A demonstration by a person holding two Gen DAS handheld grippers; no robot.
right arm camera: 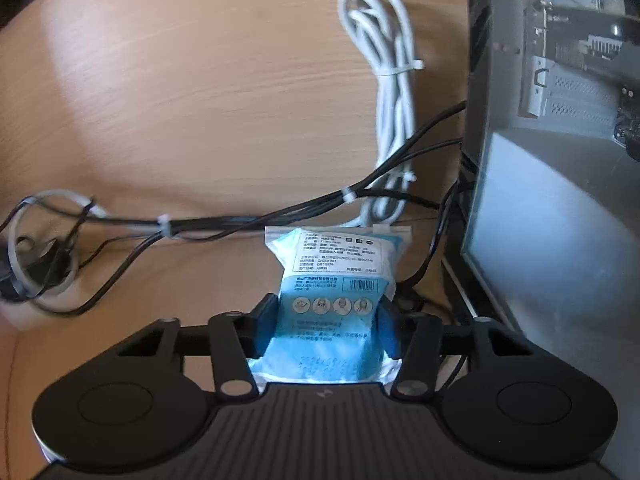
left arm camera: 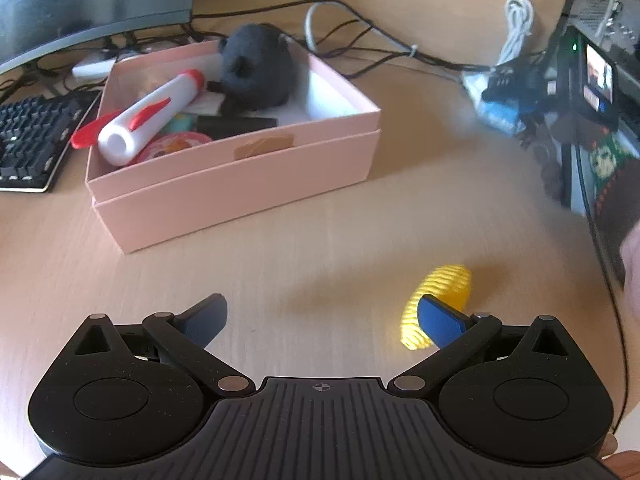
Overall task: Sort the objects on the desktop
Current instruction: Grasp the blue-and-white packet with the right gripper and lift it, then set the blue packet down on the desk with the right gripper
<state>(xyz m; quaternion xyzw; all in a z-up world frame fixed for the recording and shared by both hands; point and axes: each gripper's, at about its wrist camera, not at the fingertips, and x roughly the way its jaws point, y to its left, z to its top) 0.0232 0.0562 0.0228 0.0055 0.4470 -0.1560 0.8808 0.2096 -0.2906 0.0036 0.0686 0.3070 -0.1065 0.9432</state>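
My left gripper is open and empty above the wooden desk. A yellow ribbed spiral toy lies just beyond its right finger. A pink box stands ahead to the left and holds a white and red rocket toy, a dark grey plush animal and small items. My right gripper is shut on a light blue packet of face masks, held between both blue pads. The right gripper with the packet also shows blurred at the right of the left wrist view.
A black keyboard and a monitor base sit at the far left. Black cables and a bundled white cable cross the desk. A grey computer case stands at the right.
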